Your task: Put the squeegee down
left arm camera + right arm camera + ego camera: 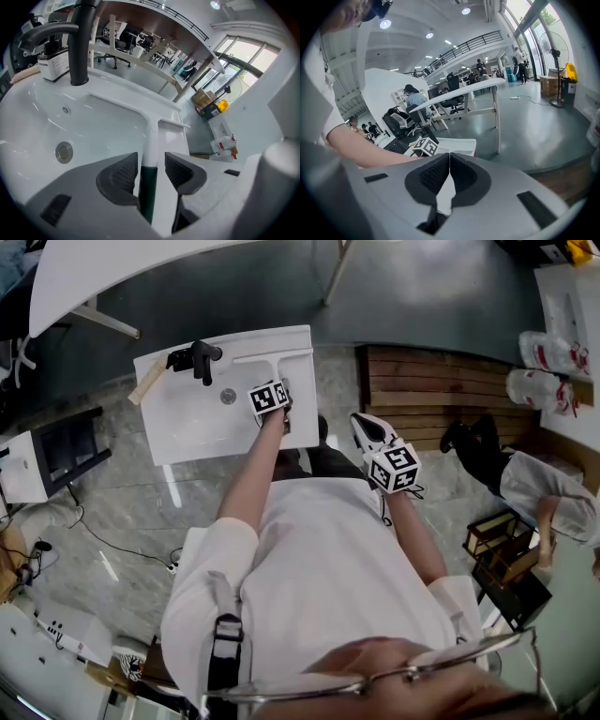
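Ahead of the left hand-held gripper [151, 169], the basin [93, 123] looks glossy white — its tap [79, 47] matt black, the squeegee [151, 133] smooth plastic.

Hid, cut off or too small

Left gripper view: low end of the squeegee [150, 135] handle goes under the left gripper [152, 164] body, so its end is hid. Top of the tap [78, 44] is cut off by the pic's top edge. Words on the bottle [52, 64] label are too small to read. Head view: the marker cube [269, 397] covers that gripper's tips & most of the handle. A person [539, 488] on the right is cut off by the pic's edge.
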Demonstrator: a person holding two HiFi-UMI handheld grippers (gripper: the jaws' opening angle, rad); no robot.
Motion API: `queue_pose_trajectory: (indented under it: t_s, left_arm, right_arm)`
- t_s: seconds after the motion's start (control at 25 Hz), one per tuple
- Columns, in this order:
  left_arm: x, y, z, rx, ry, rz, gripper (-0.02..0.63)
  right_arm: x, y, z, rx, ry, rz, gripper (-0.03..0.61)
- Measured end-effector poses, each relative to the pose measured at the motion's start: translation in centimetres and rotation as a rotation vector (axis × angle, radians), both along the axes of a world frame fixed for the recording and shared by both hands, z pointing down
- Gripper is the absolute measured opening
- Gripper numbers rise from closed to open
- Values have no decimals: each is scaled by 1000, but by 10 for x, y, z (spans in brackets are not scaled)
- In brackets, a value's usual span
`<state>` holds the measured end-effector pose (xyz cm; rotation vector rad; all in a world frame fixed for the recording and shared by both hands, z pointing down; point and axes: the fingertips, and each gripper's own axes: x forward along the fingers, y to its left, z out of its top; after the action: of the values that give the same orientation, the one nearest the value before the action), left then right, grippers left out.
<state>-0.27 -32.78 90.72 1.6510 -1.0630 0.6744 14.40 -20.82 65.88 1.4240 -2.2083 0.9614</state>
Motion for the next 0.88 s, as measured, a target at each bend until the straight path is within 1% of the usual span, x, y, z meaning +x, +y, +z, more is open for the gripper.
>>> queue_pose_trajectory:
  t_s: [0.08, 0.36, 0.48, 0.68, 0.88]
  left_arm:
    - [0, -1, -1, 0, 15, 5, 172]
    - [-14, -4, -9, 28, 17, -16, 173]
    - [-23, -7, -17, 53, 22, -30, 173]
    - [-33, -4, -39, 107, 26, -4, 173]
    - [-46, -1, -66, 178, -7, 14, 172]
  right_arm:
    - [-2, -1, 0, -1, -2, -6, 8]
    - [-8, -9, -3, 16, -6, -32, 8]
    - [-10, -13, -6, 28, -8, -48, 8]
    - [-13, -20, -11, 44, -21, -77, 8]
    - [-22, -33, -19, 75, -44, -115, 6]
